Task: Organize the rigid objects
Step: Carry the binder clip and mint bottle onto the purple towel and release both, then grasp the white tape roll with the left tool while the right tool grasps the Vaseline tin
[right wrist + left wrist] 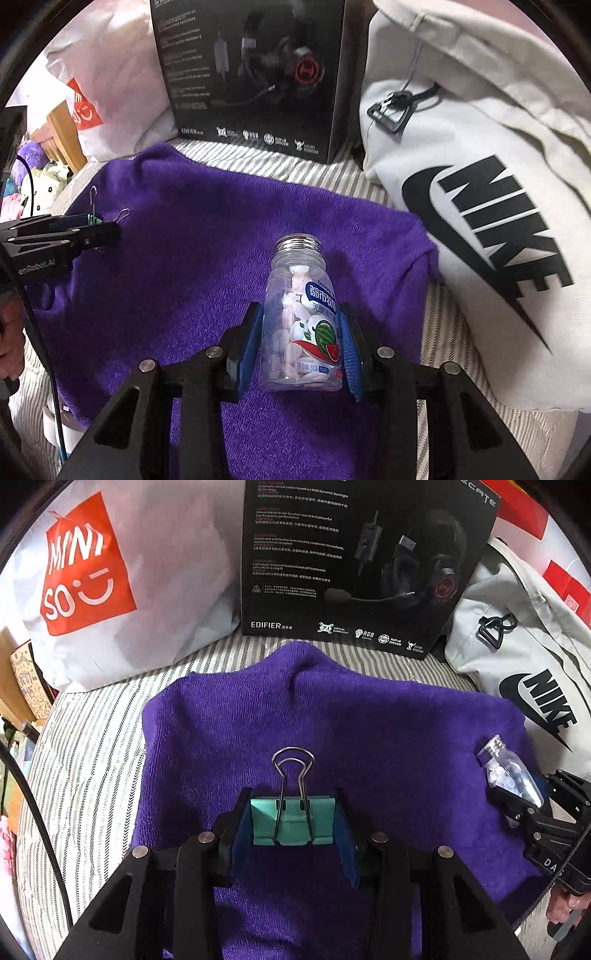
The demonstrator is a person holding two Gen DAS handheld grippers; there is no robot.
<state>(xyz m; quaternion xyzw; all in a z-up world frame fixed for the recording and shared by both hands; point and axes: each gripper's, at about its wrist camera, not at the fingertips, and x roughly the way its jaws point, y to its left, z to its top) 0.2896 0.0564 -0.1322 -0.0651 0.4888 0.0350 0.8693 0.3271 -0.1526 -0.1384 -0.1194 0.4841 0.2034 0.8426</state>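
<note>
A purple towel (369,720) covers the striped bedding (85,746) across the centre of both views, below a black headset box (362,561) at top centre. At lower centre of the right wrist view, the right gripper (301,347) pinches a clear candy bottle (303,317), uncapped. At lower centre of the left wrist view, the left gripper (291,823) clamps a teal binder clip (291,819), wire handles pointing up-frame.

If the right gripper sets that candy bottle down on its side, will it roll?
Probably. The bottle looks round and smooth, so it may roll, though the plush purple towel should slow it. With no cap on, tablets could spill.
</note>
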